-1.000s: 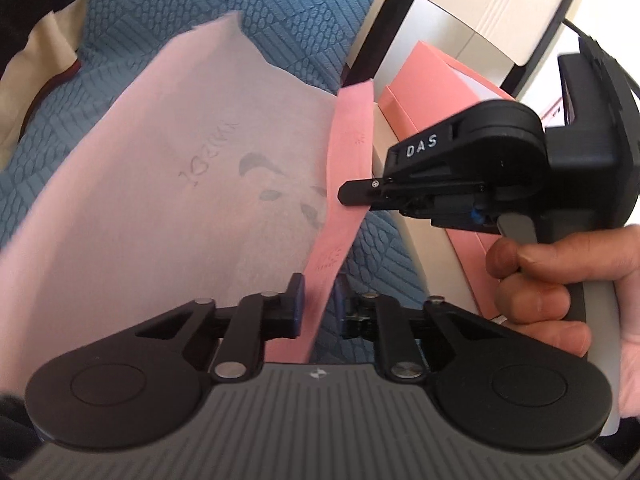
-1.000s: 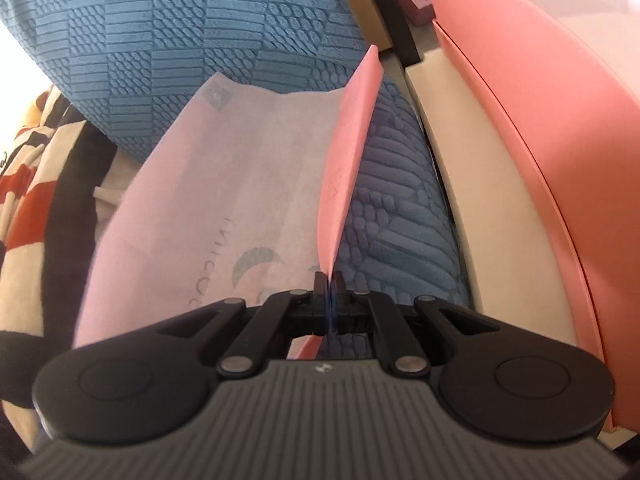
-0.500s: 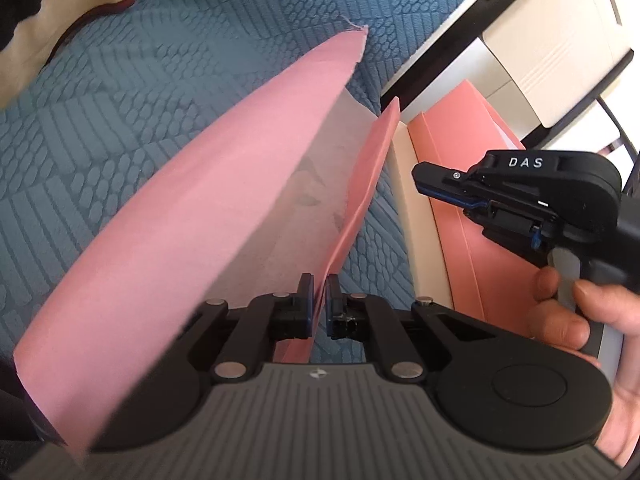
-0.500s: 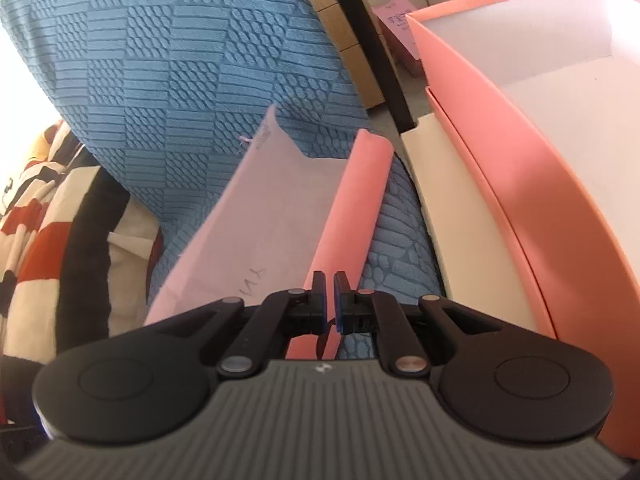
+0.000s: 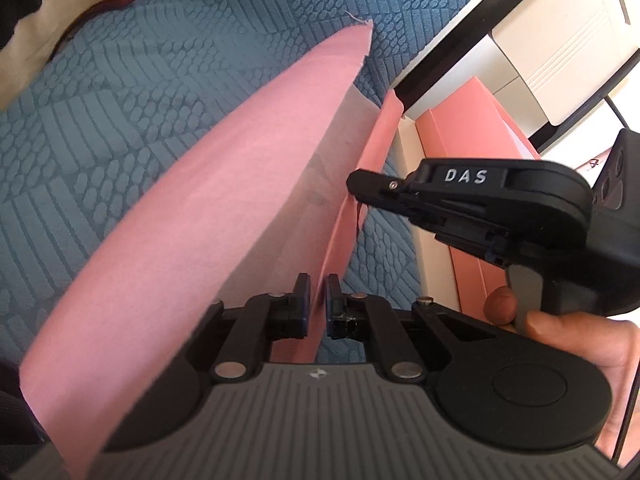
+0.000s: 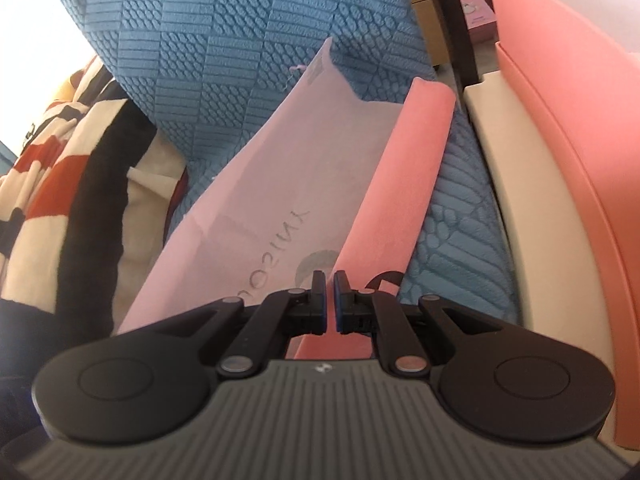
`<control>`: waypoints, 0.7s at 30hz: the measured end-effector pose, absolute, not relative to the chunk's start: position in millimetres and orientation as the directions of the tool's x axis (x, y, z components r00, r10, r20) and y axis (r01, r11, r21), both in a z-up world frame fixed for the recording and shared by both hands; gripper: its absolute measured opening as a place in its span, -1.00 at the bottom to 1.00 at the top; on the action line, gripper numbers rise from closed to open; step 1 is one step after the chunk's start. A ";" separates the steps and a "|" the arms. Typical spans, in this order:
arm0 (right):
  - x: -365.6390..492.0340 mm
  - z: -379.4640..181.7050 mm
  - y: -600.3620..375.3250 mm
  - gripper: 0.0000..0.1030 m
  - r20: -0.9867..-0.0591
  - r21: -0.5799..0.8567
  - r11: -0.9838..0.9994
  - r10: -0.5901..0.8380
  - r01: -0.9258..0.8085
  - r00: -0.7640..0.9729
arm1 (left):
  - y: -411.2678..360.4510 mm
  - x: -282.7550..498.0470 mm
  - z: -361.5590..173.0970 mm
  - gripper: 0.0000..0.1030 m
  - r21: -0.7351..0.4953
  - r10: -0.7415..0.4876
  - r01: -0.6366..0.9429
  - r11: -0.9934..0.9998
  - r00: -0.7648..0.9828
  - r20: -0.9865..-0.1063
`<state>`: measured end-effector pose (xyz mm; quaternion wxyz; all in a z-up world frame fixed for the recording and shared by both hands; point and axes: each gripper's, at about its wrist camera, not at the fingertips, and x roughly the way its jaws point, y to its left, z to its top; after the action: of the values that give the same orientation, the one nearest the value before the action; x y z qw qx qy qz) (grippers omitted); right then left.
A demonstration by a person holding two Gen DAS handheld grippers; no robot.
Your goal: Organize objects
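With both sets of jaws drawn narrow on the same pink fabric bag [image 5: 224, 184], you hold it at two points along one folded edge. The left gripper [image 5: 317, 300] pinches the fold low down; the right gripper [image 6: 330, 300] clamps the edge further along, and its pads [image 6: 319, 300] stand nearly together on the cloth. In the left wrist view the right gripper reaches the fold from the side, worked by the hand [image 5: 560, 332]. The bag hangs above the blue textured cover [image 6: 224, 40], beside the pink box [image 6: 560, 128]. The step is probably folding or flattening the bag. Keep both grips firm and the edge taut between them; thin cloth slips easily. Move both hands together so the fold stays straight. Release only once the bag rests supported.
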<state>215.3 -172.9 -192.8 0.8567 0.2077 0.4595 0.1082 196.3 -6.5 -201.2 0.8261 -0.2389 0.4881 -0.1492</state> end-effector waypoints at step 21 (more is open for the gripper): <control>224.2 -217.0 -174.0 -0.94 -0.775 0.478 0.875 0.377 0.080 0.506 | -21.0 191.7 -194.2 -0.85 -0.521 -0.499 0.108 0.847 0.499 -0.708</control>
<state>224.2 -174.0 -217.0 0.8357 0.2341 0.4888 0.0889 191.7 -21.0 -194.2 0.8400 -0.2099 0.4666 -0.1806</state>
